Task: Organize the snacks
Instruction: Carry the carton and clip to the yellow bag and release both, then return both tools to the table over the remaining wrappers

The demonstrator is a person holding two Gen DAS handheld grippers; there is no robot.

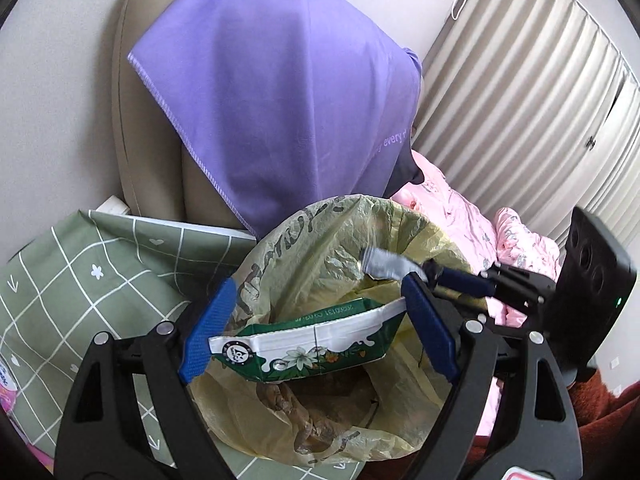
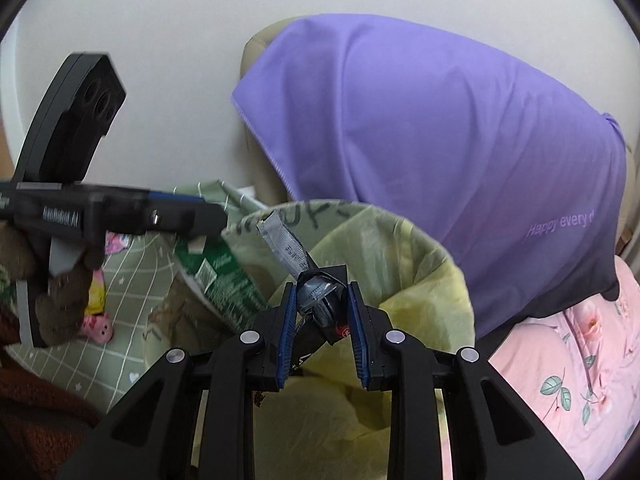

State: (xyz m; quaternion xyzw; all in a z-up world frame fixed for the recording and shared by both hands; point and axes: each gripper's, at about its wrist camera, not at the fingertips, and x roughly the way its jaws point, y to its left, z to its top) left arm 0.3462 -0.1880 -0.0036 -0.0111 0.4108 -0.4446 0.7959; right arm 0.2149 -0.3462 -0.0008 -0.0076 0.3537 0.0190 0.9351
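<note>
A bin lined with a yellowish plastic bag (image 1: pixel 320 240) (image 2: pixel 440 264) stands below both grippers. My left gripper (image 1: pixel 320 280) is spread wide but shut on a green and white snack packet (image 1: pixel 308 344) held across its width over the bin's mouth. In the right wrist view the left gripper (image 2: pixel 200 220) comes in from the left with the green packet (image 2: pixel 216 276) beneath its tip. My right gripper (image 2: pixel 320 288) is shut on a crumpled silver and black wrapper (image 2: pixel 316 300) above the bin. From the left wrist, the right gripper (image 1: pixel 432 270) shows at the right with the silver wrapper (image 1: pixel 384 266).
A purple towel (image 1: pixel 280 100) drapes a beige chair (image 1: pixel 136 120) behind the bin. A green checked cloth (image 1: pixel 80 280) lies to the left, with small yellow and pink snack items (image 2: pixel 96 300). A pink floral quilt (image 2: pixel 560 360) lies to the right, and window blinds (image 1: pixel 520 100) hang beyond.
</note>
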